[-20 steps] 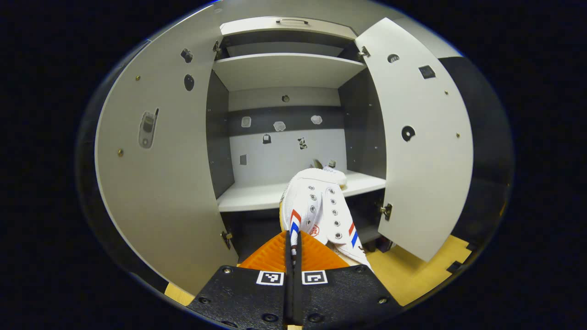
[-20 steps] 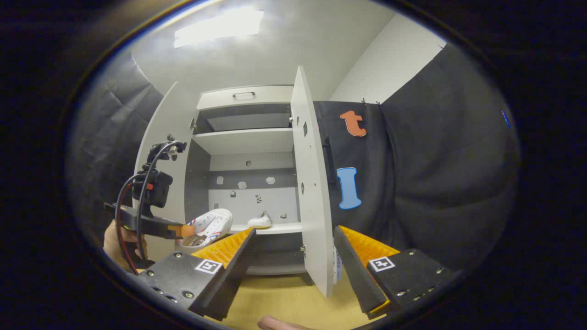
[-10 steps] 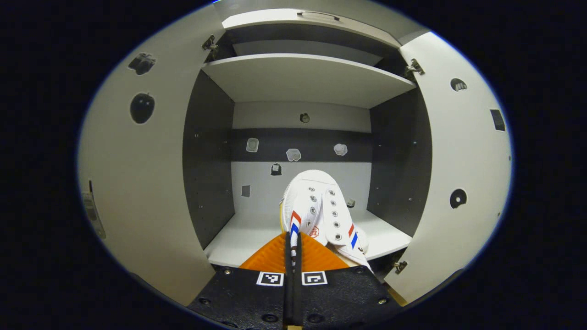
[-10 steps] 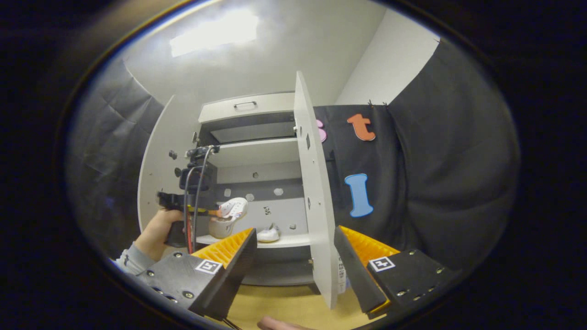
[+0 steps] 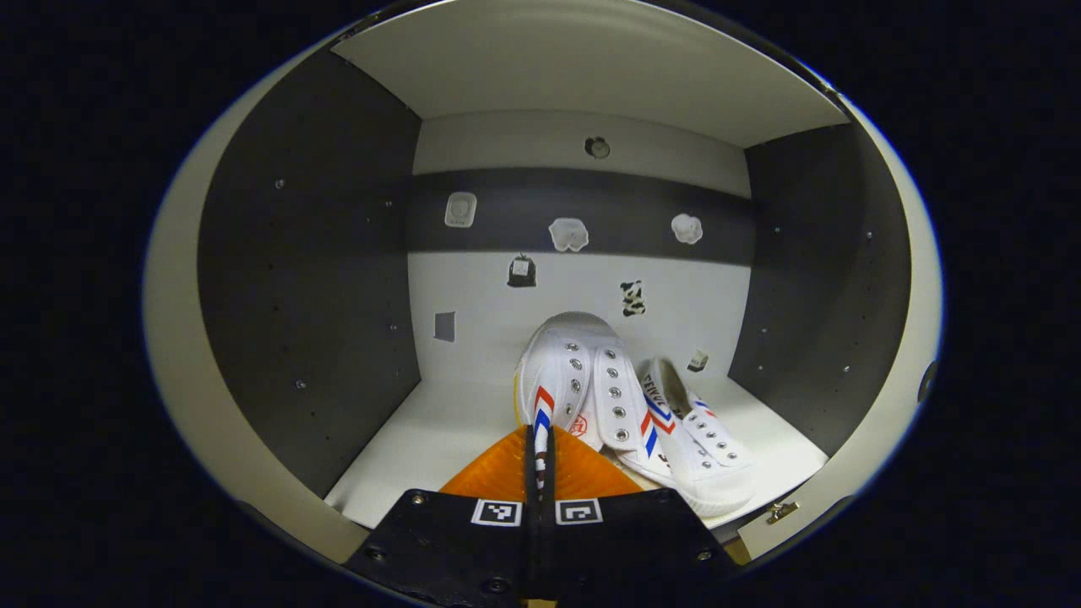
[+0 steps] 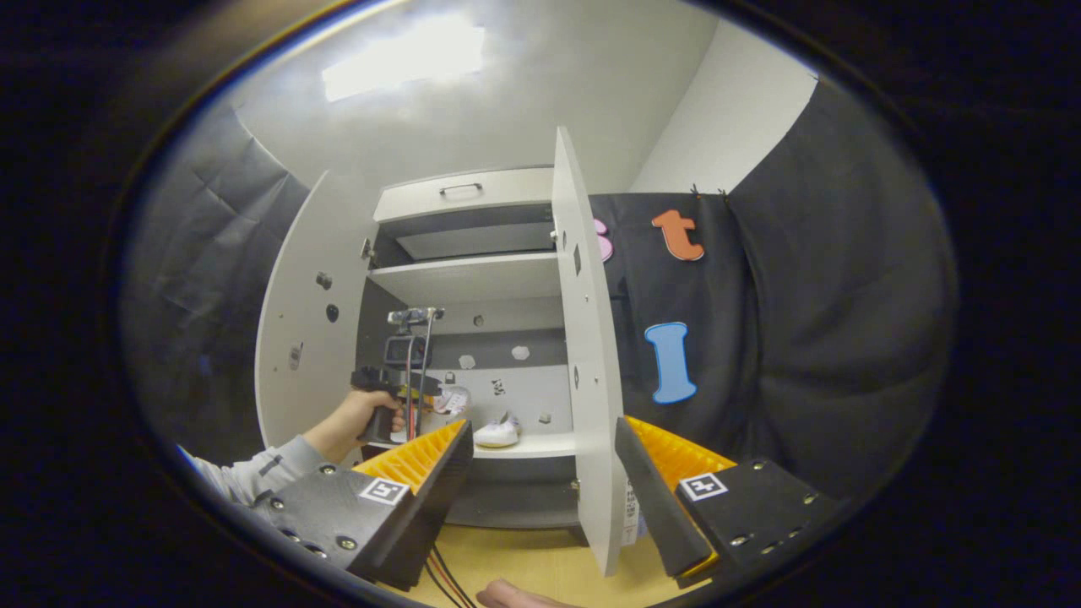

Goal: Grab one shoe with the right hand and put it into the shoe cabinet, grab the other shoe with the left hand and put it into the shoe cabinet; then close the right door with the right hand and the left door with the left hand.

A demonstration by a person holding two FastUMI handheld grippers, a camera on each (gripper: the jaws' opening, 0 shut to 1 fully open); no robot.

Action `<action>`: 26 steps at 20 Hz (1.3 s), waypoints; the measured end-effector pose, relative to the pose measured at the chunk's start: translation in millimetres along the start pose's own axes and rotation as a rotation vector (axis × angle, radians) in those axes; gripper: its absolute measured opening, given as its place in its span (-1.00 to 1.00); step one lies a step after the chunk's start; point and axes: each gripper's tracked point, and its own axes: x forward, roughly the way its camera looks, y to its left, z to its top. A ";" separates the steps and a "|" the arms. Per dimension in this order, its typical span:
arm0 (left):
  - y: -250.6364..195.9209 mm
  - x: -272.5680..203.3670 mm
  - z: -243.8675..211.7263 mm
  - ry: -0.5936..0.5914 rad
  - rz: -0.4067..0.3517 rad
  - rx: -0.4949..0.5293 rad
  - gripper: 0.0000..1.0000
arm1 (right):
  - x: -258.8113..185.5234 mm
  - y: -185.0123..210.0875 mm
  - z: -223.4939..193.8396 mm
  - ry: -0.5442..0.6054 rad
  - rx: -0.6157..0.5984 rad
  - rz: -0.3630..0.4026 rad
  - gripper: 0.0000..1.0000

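Small stickers (image 5: 568, 234) dot the back panel (a dark band crosses it). Black cloth wall (image 6: 811, 338) hangs in folds at the right. A bright ceiling light (image 6: 405, 59) glows overhead. Pale wooden floor (image 6: 540, 566) shows below.

A white shelf (image 5: 431, 431) inside the shoe cabinet (image 6: 473, 279) carries the things. One white shoe (image 5: 701, 452) lies directly on it, toward its right side.
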 end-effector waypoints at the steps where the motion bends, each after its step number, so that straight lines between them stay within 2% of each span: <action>1: -0.8 8.2 -5.1 0.014 0.004 -0.003 -0.99 | -1.6 -2.3 0.1 -0.001 -0.005 -0.003 1.00; 3: -6.6 10.1 -5.6 0.002 -0.025 -0.019 -0.93 | -4.6 -5.5 2.8 -0.008 -0.011 -0.014 0.94; 4: -7.2 5.4 9.5 -0.059 -0.023 -0.017 -0.55 | -5.9 -7.6 2.5 -0.008 -0.012 -0.022 1.00; 5: -2.9 -6.8 24.2 -0.113 -0.020 -0.003 -0.53 | -6.4 -10.3 1.1 -0.003 -0.015 -0.030 1.00; 7: -2.9 -34.6 39.6 -0.181 -0.006 0.014 -0.19 | -7.0 -18.4 -2.9 0.013 -0.038 -0.047 0.94; 8: -7.2 -49.1 43.8 -0.199 -0.011 0.016 0.12 | -6.9 -25.7 -2.6 0.018 -0.053 -0.067 1.00; 9: -10.0 -64.5 47.9 -0.205 -0.028 0.020 0.25 | -7.2 -32.9 -1.9 0.019 -0.066 -0.086 1.00; 10: -14.3 -81.3 48.9 -0.211 -0.050 0.015 0.53 | -7.5 -39.8 0.2 0.016 -0.073 -0.106 1.00; 12: -16.0 -113.0 55.6 -0.244 -0.068 -0.008 0.75 | -9.8 -54.3 4.3 0.008 -0.074 -0.143 1.00; 15: -20.4 -164.4 56.5 -0.291 -0.123 -0.031 0.76 | -14.2 -79.7 5.6 0.015 -0.095 -0.178 0.94; 16: -17.9 -179.4 55.0 -0.296 -0.128 -0.034 0.75 | -14.7 -90.0 5.8 0.021 -0.110 -0.196 1.00; 20: -3.2 -242.3 38.1 -0.321 -0.162 -0.016 0.77 | -17.5 -131.7 12.1 0.042 -0.133 -0.268 1.00; 23: 0.7 -277.9 0.1 -0.263 -0.229 0.018 0.77 | -8.9 -158.9 17.2 0.062 -0.149 -0.254 1.00; 26: 16.6 -308.4 -24.5 -0.276 -0.254 0.051 0.78 | 6.6 -206.9 35.4 0.077 -0.184 -0.288 0.94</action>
